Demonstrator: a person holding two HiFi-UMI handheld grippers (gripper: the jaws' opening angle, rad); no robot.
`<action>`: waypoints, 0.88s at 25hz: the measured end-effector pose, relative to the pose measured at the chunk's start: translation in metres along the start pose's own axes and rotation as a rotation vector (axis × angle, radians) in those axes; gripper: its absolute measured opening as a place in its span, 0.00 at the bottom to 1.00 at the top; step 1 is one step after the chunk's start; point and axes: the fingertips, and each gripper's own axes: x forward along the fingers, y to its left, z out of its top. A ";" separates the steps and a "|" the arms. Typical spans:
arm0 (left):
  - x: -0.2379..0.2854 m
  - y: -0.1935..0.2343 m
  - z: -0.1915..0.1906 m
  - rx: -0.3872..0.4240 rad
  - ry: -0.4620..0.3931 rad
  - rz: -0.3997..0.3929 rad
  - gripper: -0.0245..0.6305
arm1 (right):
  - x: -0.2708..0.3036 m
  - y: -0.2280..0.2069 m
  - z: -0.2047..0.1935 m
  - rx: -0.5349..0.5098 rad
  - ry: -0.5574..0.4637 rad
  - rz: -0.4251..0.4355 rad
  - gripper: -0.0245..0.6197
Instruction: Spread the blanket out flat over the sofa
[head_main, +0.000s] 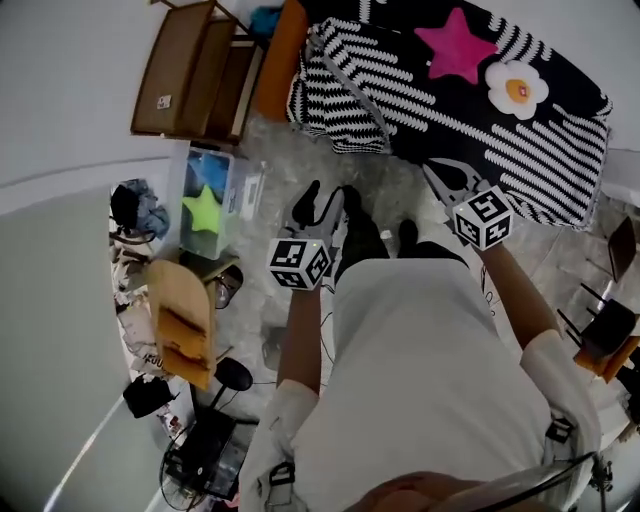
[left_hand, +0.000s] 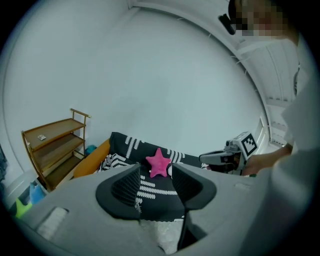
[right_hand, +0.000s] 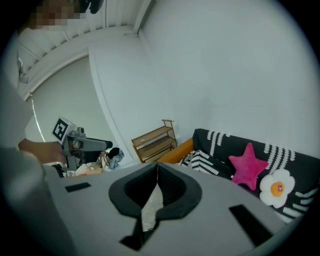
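A black blanket with white stripes (head_main: 480, 110) lies over the orange sofa (head_main: 278, 55), bunched in folds at its left end (head_main: 335, 95). On it rest a pink star cushion (head_main: 455, 45) and a white flower cushion (head_main: 517, 88). My left gripper (head_main: 327, 200) hangs over the floor in front of the sofa, jaws apart and empty (left_hand: 156, 182). To its right, my right gripper (head_main: 436, 176) is near the blanket's front edge, with its jaw tips meeting on nothing (right_hand: 156, 172). Neither gripper touches the blanket.
A wooden shelf unit (head_main: 195, 70) stands left of the sofa. Below it are a clear bin with a green star (head_main: 210, 205), a wooden stool (head_main: 182, 320) and floor clutter along the wall. A chair (head_main: 610, 335) stands at the right.
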 end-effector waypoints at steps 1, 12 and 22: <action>0.005 0.009 0.002 0.007 0.015 -0.013 0.33 | 0.008 -0.001 0.002 0.008 0.005 -0.011 0.05; 0.069 0.078 -0.009 0.067 0.166 -0.160 0.33 | 0.084 -0.023 0.006 0.053 0.049 -0.127 0.05; 0.119 0.106 -0.048 0.074 0.256 -0.246 0.33 | 0.121 -0.034 -0.028 0.108 0.099 -0.194 0.05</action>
